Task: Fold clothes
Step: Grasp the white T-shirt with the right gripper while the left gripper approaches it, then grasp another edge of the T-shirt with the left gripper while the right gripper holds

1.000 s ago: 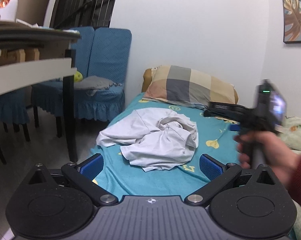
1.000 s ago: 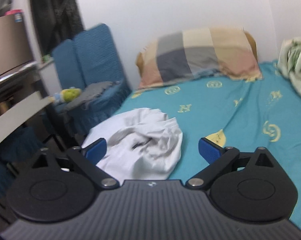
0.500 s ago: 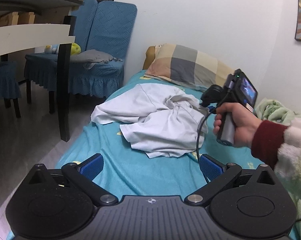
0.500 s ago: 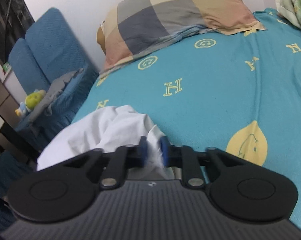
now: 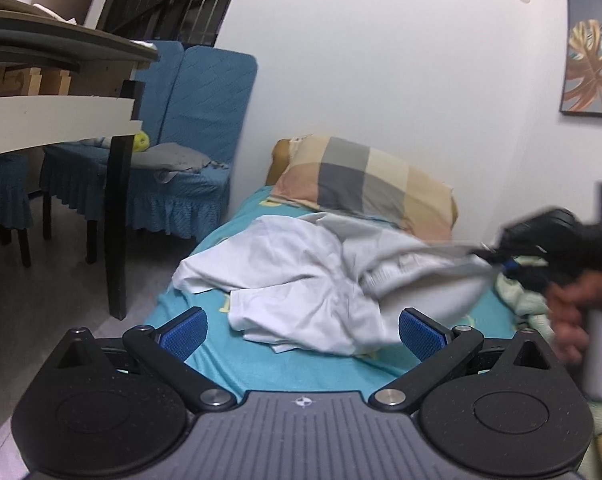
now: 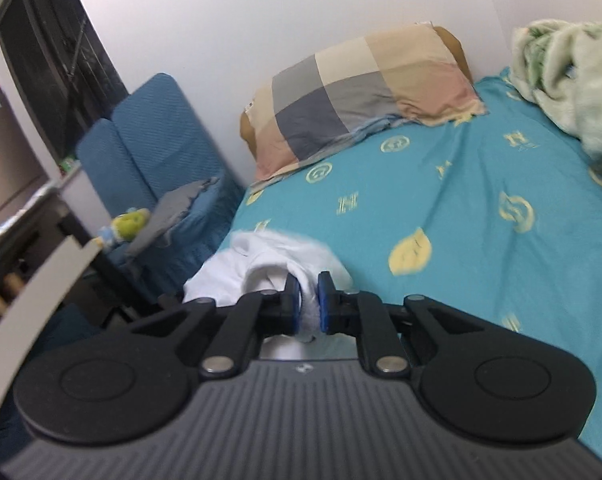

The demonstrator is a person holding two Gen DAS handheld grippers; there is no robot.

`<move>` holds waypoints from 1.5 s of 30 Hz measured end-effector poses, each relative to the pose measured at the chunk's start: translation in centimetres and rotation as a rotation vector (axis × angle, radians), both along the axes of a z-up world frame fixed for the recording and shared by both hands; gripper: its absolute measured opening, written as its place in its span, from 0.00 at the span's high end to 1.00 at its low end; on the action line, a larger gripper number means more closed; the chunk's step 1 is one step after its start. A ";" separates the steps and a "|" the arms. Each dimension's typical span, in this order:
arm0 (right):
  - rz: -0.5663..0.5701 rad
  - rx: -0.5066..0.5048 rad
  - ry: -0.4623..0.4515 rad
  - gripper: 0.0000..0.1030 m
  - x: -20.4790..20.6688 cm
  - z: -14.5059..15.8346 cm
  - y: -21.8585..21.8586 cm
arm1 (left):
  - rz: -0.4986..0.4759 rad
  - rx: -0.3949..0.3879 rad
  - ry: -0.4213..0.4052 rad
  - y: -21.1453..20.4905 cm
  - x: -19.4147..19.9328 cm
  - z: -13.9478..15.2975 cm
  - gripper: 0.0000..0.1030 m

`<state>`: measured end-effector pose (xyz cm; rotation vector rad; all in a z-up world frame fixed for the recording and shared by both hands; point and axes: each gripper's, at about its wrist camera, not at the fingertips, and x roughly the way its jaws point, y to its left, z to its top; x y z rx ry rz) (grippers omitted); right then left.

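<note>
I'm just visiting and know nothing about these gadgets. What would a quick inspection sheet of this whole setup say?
Surface: bed with a teal patterned sheet.
Job's things: white garment, crumpled, one end pulled up off the sheet.
Clutter: plaid pillow at the head; green blanket bunched at the side.
Grippers: left gripper open, holding nothing; right gripper shut on the garment.
Cables: nothing seen.
Surroundings: blue chairs, table, wall picture.
</note>
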<state>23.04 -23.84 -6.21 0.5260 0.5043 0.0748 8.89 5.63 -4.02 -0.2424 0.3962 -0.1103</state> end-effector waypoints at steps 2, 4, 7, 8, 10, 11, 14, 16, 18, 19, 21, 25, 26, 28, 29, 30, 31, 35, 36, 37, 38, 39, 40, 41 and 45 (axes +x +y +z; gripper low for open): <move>0.010 0.017 0.012 0.88 -3.5 -0.2 -0.7 | -0.012 -0.001 -0.010 -0.2 -0.6 0.5 0.00; 0.016 0.031 0.023 0.88 -6.9 -0.3 -1.4 | -0.027 0.015 -0.024 -0.6 -1.3 0.8 0.00; 0.034 0.029 0.036 0.88 -11.3 -0.4 -2.1 | -0.051 0.062 -0.017 -1.6 -1.9 0.8 0.00; 0.039 0.025 0.036 0.88 -12.4 -0.5 -2.4 | -0.063 0.076 -0.012 -2.0 -2.2 0.7 0.00; 0.050 0.018 0.037 0.88 -14.7 -0.7 -2.8 | -0.097 0.105 0.002 -3.0 -2.6 0.6 0.00; 0.050 0.014 0.047 0.88 -15.0 -1.2 -3.0 | -0.116 0.128 0.002 -3.6 -2.9 0.4 0.00; 0.048 0.004 0.083 0.88 -15.6 -2.8 -3.6 | -0.173 0.198 0.004 -5.5 -3.7 0.0 0.00; 0.038 -0.002 0.108 0.87 -15.8 -3.8 -3.8 | -0.201 0.239 0.011 -6.8 -3.9 -0.4 0.00; 0.017 -0.009 0.129 0.86 -15.6 -4.6 -3.7 | -0.222 0.270 0.018 -7.8 -4.0 -1.0 0.00; 0.013 -0.016 0.134 0.86 -15.4 -4.8 -3.8 | -0.232 0.283 0.022 -8.3 -4.0 -1.4 0.00; 0.014 -0.003 0.141 0.86 -15.0 -5.2 -4.1 | -0.253 0.304 0.025 -9.0 -3.9 -2.0 0.00; 0.038 0.032 0.125 0.86 -15.0 -5.4 -4.6 | -0.352 0.360 -0.018 -10.7 -3.1 -2.4 0.00; 0.046 0.042 0.115 0.86 -15.1 -5.3 -4.7 | -0.379 0.375 -0.028 -11.1 -2.9 -2.5 0.01; 0.065 0.056 0.102 0.86 -15.0 -5.1 -4.8 | -0.462 0.435 -0.047 -12.4 -2.6 -2.5 0.03; 0.078 0.056 0.100 0.86 -14.9 -4.9 -4.8 | -0.502 0.476 -0.057 -13.1 -2.3 -2.5 0.05; 0.091 0.050 0.098 0.86 -14.8 -4.8 -4.7 | -0.537 0.511 -0.073 -13.9 -2.1 -2.6 0.06; 0.104 0.044 0.097 0.86 -14.8 -4.8 -4.7 | -0.572 0.545 -0.088 -14.7 -1.9 -2.6 0.06; 0.139 0.021 0.115 0.86 -14.6 -4.9 -4.8 | -0.719 0.686 -0.118 -17.6 0.3 -3.1 0.16; 0.144 0.024 0.119 0.86 -14.5 -5.0 -4.9 | -0.754 0.725 -0.124 -18.5 0.8 -3.3 0.21; 0.149 0.027 0.124 0.86 -14.4 -5.1 -5.1 | -0.789 0.764 -0.131 -19.3 1.4 -3.4 0.23; 0.154 0.032 0.129 0.86 -14.4 -5.2 -5.3 | -0.830 0.796 -0.137 -19.9 1.9 -3.5 0.29; 0.157 0.039 0.131 0.86 -14.3 -5.3 -5.4 | -0.872 0.825 -0.140 -20.5 2.4 -3.7 0.33; 0.160 0.044 0.132 0.86 -14.3 -5.3 -5.6 | -0.915 0.850 -0.144 -21.2 2.7 -3.7 0.35; 0.165 0.049 0.133 0.86 -14.2 -5.3 -5.7 | -0.952 0.874 -0.155 -21.8 3.0 -3.9 0.37; 0.170 0.053 0.101 0.86 -14.4 -4.9 -6.4 | -1.070 0.981 -0.229 -24.5 3.1 -4.5 0.48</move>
